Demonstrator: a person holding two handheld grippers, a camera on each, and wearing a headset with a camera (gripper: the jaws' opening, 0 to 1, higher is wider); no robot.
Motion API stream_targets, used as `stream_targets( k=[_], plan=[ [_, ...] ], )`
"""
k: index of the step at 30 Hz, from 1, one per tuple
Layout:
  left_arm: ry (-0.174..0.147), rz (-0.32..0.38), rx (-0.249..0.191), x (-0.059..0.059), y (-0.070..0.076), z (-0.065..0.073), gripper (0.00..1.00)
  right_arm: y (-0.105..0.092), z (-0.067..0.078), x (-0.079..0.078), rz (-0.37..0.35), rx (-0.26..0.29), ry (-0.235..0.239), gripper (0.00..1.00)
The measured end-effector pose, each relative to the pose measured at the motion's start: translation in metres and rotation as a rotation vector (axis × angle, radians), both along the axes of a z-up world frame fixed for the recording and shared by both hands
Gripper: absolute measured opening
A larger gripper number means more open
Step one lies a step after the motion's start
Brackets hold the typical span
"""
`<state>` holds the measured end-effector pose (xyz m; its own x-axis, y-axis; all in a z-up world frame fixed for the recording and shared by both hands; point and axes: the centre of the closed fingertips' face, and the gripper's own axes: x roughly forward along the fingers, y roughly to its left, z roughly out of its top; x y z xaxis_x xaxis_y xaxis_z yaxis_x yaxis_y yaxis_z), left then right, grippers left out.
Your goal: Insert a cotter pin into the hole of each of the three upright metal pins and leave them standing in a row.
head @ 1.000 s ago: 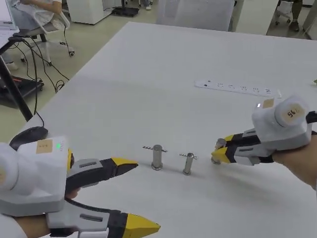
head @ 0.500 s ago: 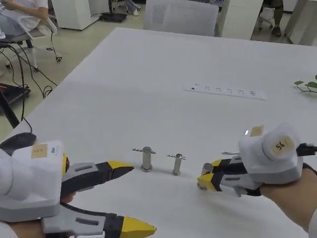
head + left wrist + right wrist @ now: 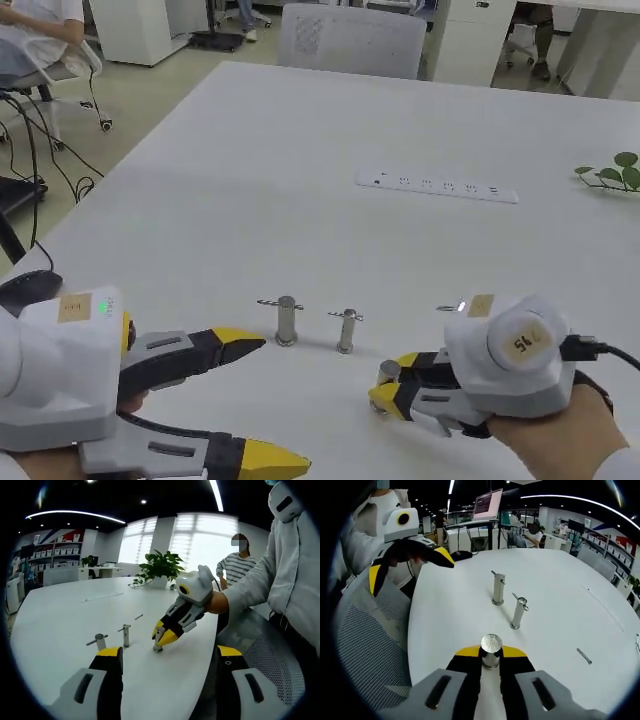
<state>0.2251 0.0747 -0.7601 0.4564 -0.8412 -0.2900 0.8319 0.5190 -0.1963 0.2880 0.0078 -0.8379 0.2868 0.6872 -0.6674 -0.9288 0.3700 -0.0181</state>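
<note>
Two metal pins (image 3: 287,320) are stood on the surface (image 3: 300,180) with cotter pins (image 3: 272,301) in. The third metal pin (image 3: 491,650) is squeezed in the right claw (image 3: 395,382), with a loose cotter pin (image 3: 584,656) lying nearby; the left claw (image 3: 283,403) is spread wide, empty.

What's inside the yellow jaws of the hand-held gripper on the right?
An upright metal pin, clamped by the right hand-held gripper. Its shiny round top pokes out above the jaws. The jaws cover its sides, so the hole in it is hidden.
</note>
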Motion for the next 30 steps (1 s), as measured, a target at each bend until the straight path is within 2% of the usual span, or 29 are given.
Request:
stream_targets(
  k=[6, 19, 22, 27, 30],
  plan=[
    [0.001, 0.002, -0.001, -0.001, -0.001, 0.0, 0.75, 0.003, -0.003, -0.003, 0.002, -0.006, -0.02, 0.13],
    [0.009, 0.0, 0.001, -0.001, 0.0, -0.002, 0.74, 0.004, -0.006, -0.004, -0.043, 0.018, -0.019, 0.14],
    [0.009, -0.003, 0.0, -0.001, -0.001, -0.002, 0.74, 0.005, -0.006, -0.005, -0.033, 0.017, -0.024, 0.15],
    [0.009, -0.01, 0.003, -0.001, -0.001, -0.002, 0.74, 0.006, 0.0, -0.004, -0.037, 0.045, 0.001, 0.16],
    [0.008, -0.014, 0.003, -0.001, -0.003, -0.001, 0.74, 0.006, 0.005, 0.0, -0.049, 0.057, 0.008, 0.22]
  ],
)
